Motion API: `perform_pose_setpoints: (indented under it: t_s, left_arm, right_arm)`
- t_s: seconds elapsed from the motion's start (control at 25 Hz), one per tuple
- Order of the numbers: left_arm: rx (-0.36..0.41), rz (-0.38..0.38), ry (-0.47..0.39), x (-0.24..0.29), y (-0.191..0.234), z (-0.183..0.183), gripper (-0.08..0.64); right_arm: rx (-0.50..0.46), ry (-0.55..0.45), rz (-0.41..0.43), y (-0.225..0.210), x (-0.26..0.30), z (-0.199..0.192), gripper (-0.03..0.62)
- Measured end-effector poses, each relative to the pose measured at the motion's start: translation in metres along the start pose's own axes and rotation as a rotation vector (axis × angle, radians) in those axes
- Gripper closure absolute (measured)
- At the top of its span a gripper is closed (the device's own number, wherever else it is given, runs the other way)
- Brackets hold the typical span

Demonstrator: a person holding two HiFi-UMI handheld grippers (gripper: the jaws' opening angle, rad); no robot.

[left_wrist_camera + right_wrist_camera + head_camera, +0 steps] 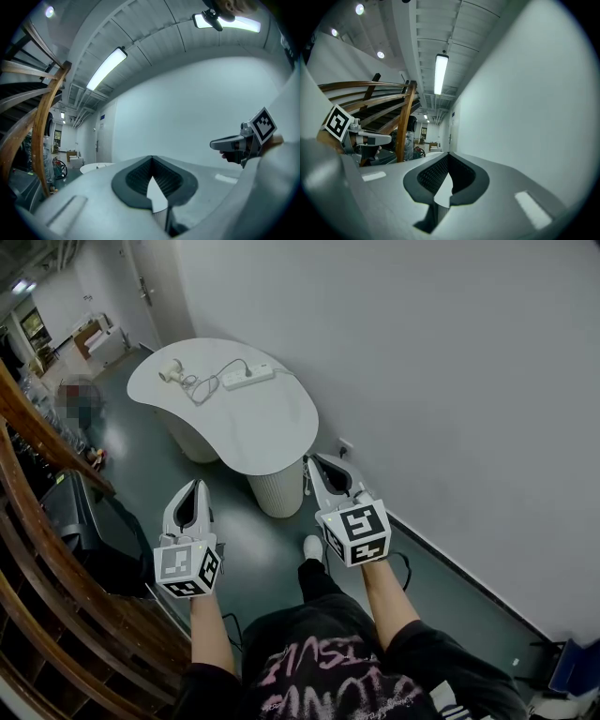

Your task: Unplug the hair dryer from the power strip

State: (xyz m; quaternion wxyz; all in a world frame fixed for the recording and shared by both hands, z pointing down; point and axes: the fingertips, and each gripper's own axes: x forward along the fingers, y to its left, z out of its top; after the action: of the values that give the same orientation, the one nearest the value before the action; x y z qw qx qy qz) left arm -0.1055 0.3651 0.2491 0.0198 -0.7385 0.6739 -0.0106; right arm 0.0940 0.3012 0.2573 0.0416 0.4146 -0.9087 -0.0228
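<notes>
Nothing really readable here. The black T-shirt (347,662) has pink lettering across the front, but it's creased and cut off at the frame edge, so no word comes out. The cubes on the left gripper (196,486) and right gripper (315,462) only carry black-and-white square patterns, no letters. A small blue sign (102,117) high on the far wall is too tiny to read.

Hair dryer (172,372), apparently, near power strip (248,377)

Smooth matt white table (272,427), glossy wooden railing (37,435), plastic power strip (248,377)
</notes>
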Motion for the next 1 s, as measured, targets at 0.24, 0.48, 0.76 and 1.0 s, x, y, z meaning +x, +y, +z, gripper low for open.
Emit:
perform_pose_setpoints:
  t_s: [0.24, 0.48, 0.76, 1.0]
  left_arm:
    - [0.013, 0.006, 0.000, 0.022, 0.015, -0.001, 0.560]
    - [0.004, 0.006, 0.015, 0.051, 0.026, -0.011, 0.560]
    - [-0.004, 0.001, 0.028, 0.084, 0.036, -0.016, 0.560]
    - [-0.005, 0.003, 0.050, 0.112, 0.047, -0.026, 0.560]
  right_arm:
    - [0.013, -0.003, 0.003, -0.007, 0.029, -0.004, 0.584]
    - [0.019, 0.005, 0.010, -0.018, 0.059, -0.009, 0.583]
    - [0.023, 0.014, 0.014, -0.036, 0.092, -0.011, 0.584]
    - [0.022, 0.035, 0.023, -0.046, 0.123, -0.022, 0.584]
